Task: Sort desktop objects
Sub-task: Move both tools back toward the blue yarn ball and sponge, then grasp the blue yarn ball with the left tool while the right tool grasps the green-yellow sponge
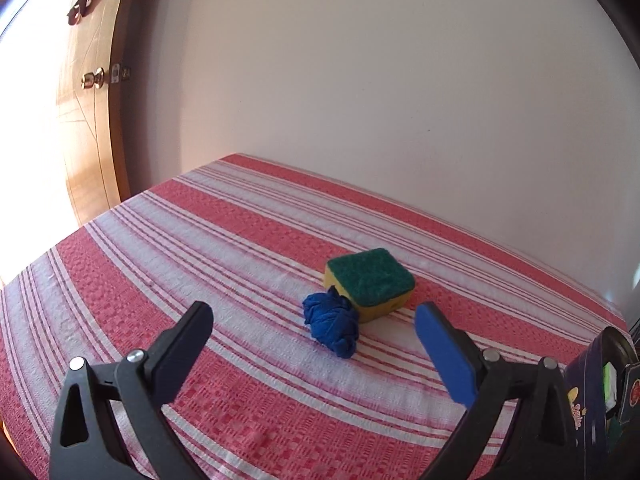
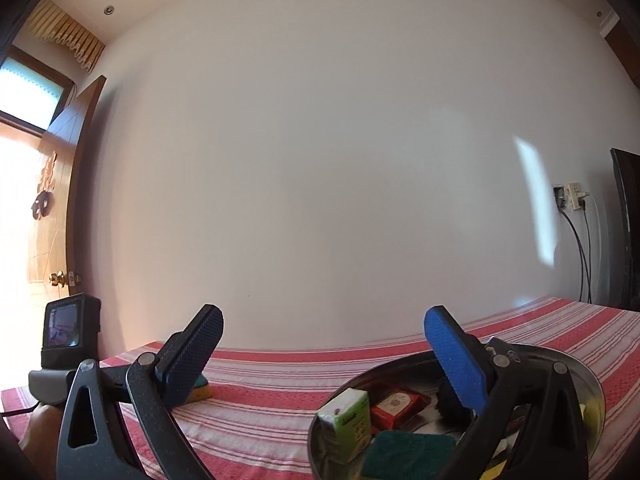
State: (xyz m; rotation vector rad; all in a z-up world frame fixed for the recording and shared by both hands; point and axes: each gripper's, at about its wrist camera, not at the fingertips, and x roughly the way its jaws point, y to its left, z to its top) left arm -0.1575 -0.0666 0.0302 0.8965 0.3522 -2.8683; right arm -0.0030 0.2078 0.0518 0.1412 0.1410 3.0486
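Red-and-white striped cloth [image 1: 160,264] covers the table, and on it two loose items are seen ahead of the left gripper [image 1: 314,334]: a crumpled blue rag [image 1: 331,326], lying nearest the open fingers, and a yellow sponge with a green scouring face [image 1: 370,283], touching the rag on its far right side. The left jaws are spread wide and nothing is held between them. Because the rag and sponge touch, a closing grasp aimed at the rag could catch the sponge's corner as well, so that both are dragged or the sponge is knocked aside. The rag is soft and bunched; a shallow pinch may take only a fold, and it may be let slip on the lift. The woven cloth itself could be snagged if the fingers are pressed down too low.

Further right, the right gripper [image 2: 324,332] is held over the near rim of a round metal bowl [image 2: 588,376], likewise wide open and empty. Inside the bowl a green-and-white carton [image 2: 348,420], a red packet [image 2: 398,406] and a second green scouring pad [image 2: 408,450] are seen; another item behind the blue finger cannot be identified. The carton leans at the rim and may be tipped out if the bowl is nudged.
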